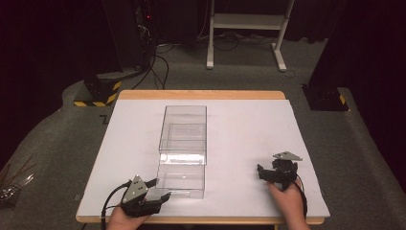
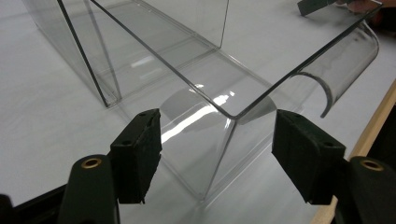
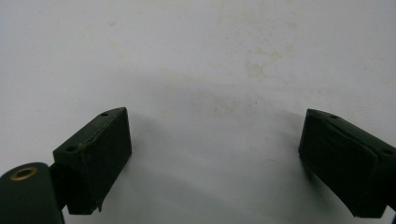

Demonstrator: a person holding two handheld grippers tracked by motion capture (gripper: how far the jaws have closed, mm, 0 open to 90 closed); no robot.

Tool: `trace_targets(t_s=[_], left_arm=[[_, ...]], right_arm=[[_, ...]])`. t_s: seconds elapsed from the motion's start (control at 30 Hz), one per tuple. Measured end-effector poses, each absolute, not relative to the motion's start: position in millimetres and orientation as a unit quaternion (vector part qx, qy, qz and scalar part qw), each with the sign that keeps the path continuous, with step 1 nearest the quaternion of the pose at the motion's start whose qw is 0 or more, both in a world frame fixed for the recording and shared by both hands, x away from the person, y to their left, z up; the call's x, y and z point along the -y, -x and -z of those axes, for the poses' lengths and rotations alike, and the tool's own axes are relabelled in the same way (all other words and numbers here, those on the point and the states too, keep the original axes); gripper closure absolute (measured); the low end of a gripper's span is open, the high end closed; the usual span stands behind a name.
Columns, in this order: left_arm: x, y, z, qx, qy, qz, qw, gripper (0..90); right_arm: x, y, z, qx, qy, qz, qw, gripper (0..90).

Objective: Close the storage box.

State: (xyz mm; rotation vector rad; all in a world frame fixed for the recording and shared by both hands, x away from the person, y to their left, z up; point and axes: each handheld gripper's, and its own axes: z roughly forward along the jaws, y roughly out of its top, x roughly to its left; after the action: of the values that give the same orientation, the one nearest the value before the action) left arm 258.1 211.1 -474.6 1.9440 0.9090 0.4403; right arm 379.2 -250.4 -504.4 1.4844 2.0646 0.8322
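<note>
A clear plastic case lies on the white table top, with its clear drawer pulled out toward me. My left gripper is at the drawer's near left corner. In the left gripper view the jaws straddle that corner of the drawer and the pads rest against its walls, so the left gripper is shut on it. A curved clear handle runs along the drawer's front. My right gripper sits to the right, pointing left, and in its own view the right gripper stands open over bare table.
The table's wooden edge shows at the far side and its near edge lies close to the left jaws. On the carpet beyond are cables, a white stand frame, a yellow-striped base and a black base.
</note>
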Motion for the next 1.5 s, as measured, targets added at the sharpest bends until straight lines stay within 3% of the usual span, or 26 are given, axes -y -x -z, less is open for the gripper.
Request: trace_targets(t_s=[0.7,1.5], left_arm=[[-211.5,-272.7,476.0,-0.396,-0.758,-0.194,0.48,42.0],[-209.3,-290.0,480.9,-0.405,-0.752,-0.203,0.48,42.7]], right_arm=[[250.3,-379.1,504.4,-0.751,-0.54,-0.303,0.231,9.3],[250.2,-379.1,504.5,-0.751,-0.539,-0.303,0.233,9.5]])
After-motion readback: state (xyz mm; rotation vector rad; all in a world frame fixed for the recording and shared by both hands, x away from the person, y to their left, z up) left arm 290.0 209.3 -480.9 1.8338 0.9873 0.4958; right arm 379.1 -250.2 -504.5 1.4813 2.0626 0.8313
